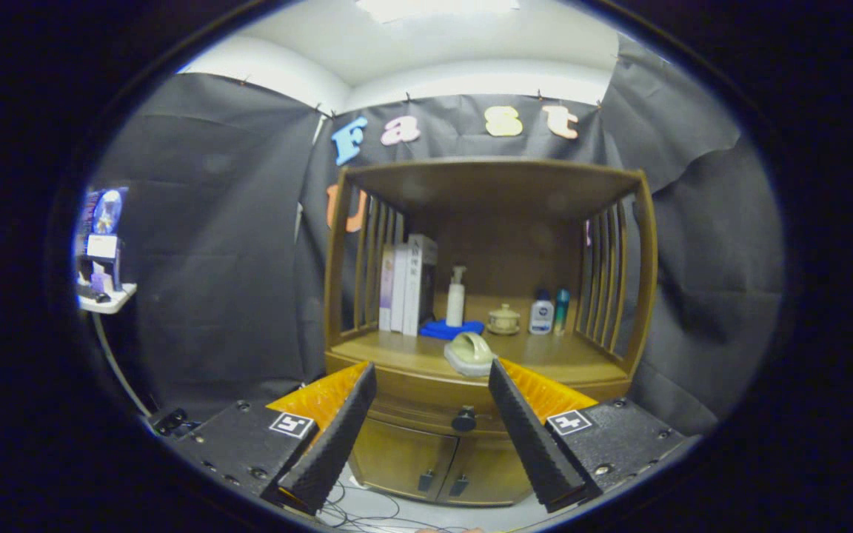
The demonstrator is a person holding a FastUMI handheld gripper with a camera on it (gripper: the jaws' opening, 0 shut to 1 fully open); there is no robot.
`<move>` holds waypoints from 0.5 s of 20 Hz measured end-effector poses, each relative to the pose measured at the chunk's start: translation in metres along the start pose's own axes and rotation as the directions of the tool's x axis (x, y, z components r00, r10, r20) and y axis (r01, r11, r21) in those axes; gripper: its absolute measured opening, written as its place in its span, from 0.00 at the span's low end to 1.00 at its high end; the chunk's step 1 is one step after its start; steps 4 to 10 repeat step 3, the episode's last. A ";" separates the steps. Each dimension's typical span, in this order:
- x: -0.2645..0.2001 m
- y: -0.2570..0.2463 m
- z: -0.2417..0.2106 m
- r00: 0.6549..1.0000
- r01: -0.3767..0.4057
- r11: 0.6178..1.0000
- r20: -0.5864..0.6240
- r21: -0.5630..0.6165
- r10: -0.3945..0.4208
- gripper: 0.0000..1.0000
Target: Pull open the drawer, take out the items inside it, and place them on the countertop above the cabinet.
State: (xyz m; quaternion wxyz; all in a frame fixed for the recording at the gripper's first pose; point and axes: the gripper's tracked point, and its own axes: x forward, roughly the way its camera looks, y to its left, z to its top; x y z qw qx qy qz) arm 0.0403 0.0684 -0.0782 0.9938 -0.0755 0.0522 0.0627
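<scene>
Gripper point(432, 374) spread wide before closed wooden drawer point(441, 413); its small round knob point(463, 420), rigid, looks the likely hold.

The cabinet point(486, 414) stands ahead of the gripper point(432, 370), whose fingers are spread apart with nothing between them, and the drawer point(426, 411) with its knob point(463, 420) lies beyond them, above two small doors point(437, 463). On the surface point(397, 352) over the drawer, a soap dish point(469, 353) sits at the front edge. Behind it stand books point(408, 285) at the left, then a pump bottle point(456, 297) on a cloth point(450, 329), a small lidded jar point(503, 319), and two bottles point(549, 312) at the right.
</scene>
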 end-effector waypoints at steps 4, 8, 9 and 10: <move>-0.036 -0.001 0.033 0.998 -0.022 1.000 0.053 -0.007 0.022 1.00; -0.036 -0.001 0.033 0.998 -0.022 1.000 0.053 -0.007 0.022 1.00; -0.036 -0.001 0.033 0.998 -0.022 1.000 0.053 -0.007 0.022 1.00; -0.036 -0.001 0.033 0.998 -0.022 1.000 0.053 -0.007 0.022 1.00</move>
